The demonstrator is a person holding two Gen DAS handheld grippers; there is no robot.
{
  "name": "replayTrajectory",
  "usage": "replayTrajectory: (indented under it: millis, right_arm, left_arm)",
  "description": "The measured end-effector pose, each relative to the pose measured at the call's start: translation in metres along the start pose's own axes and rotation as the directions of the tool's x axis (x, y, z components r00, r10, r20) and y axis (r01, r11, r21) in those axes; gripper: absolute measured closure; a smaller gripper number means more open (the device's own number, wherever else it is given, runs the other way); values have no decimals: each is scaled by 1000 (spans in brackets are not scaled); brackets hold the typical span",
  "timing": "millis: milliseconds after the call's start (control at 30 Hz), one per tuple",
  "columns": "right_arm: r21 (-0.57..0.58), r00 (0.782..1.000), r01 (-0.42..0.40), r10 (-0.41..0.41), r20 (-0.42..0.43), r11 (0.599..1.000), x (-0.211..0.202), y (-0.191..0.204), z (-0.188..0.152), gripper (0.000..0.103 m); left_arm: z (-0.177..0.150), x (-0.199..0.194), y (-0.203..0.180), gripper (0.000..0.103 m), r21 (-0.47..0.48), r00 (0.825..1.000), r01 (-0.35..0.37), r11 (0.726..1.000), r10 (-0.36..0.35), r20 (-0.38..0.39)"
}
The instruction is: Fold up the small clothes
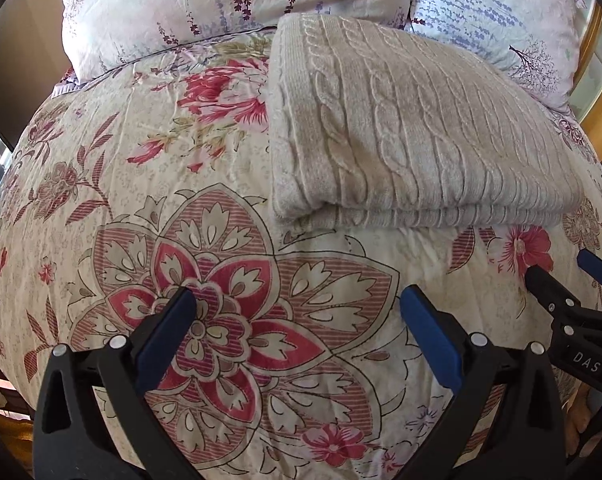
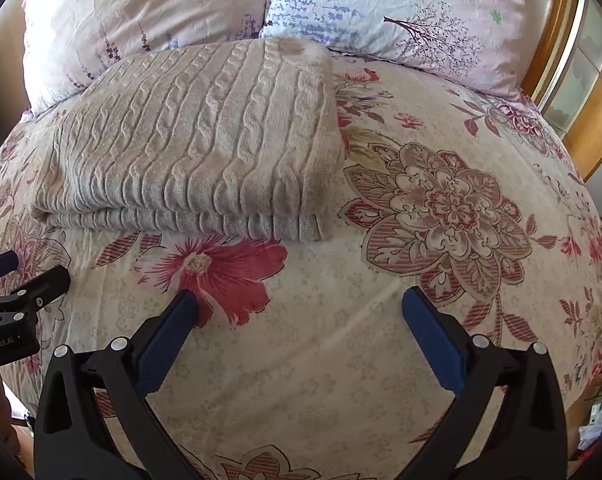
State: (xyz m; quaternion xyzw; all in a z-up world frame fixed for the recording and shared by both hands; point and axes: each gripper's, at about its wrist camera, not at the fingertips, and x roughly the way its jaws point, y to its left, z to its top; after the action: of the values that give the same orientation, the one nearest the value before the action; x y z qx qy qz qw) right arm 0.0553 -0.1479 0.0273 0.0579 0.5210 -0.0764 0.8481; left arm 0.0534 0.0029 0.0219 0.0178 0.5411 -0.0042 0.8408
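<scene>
A beige cable-knit sweater lies folded into a thick rectangle on the floral bedspread, its folded edge toward me. It also shows in the right wrist view. My left gripper is open and empty, above the bedspread in front of the sweater's left corner. My right gripper is open and empty, in front of the sweater's right corner. Each gripper shows at the edge of the other's view: the right gripper and the left gripper.
Two pillows with lavender prints lean behind the sweater. A wooden bed frame runs along the right side. The bedspread falls away at the left and right edges.
</scene>
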Motion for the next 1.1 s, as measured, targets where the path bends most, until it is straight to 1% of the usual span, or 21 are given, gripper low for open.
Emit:
replayTrajectory:
  millis: [200, 1100]
  right_arm:
    - [14, 1000, -15, 15, 3, 1000, 1, -1, 0, 1]
    - [24, 1000, -7, 7, 1, 1000, 0, 0, 1, 1]
  left_arm:
    - [0, 1, 1, 2, 0, 1000, 1, 1000, -1, 0]
    - [1, 1, 2, 2, 2, 1000, 2, 1000, -2, 2]
